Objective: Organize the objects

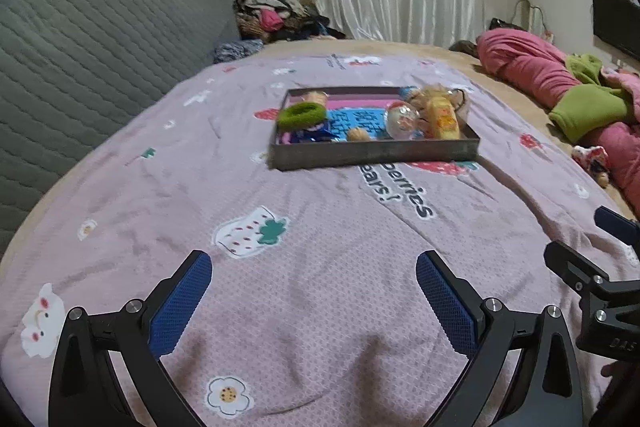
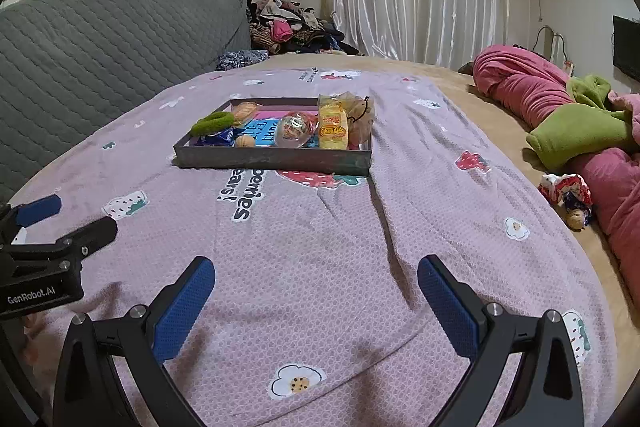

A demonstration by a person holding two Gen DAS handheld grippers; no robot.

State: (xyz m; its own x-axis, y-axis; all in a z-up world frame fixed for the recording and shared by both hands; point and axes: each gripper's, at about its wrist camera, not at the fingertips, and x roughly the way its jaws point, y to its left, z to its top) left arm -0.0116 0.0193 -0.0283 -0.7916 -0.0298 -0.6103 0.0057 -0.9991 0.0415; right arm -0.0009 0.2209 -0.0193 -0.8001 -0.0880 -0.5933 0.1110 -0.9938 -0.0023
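Observation:
A dark shallow tray (image 1: 372,153) (image 2: 272,159) sits on the pink bedspread ahead of both grippers. It holds a green fuzzy ring (image 1: 301,115) (image 2: 212,123), a clear round ball (image 1: 401,123) (image 2: 295,131), a yellow snack packet (image 1: 442,118) (image 2: 333,127), a blue wrapper (image 2: 219,138), a walnut (image 2: 245,141) and a tan pouch (image 2: 360,121). My left gripper (image 1: 314,261) is open and empty, well short of the tray. My right gripper (image 2: 316,265) is open and empty too, beside the left one.
A grey quilted headboard (image 1: 100,39) runs along the left. Pink and green bedding (image 2: 560,107) is piled at the right, with a small wrapped toy (image 2: 568,193) near it. A clothes heap (image 2: 292,23) and curtains are at the back.

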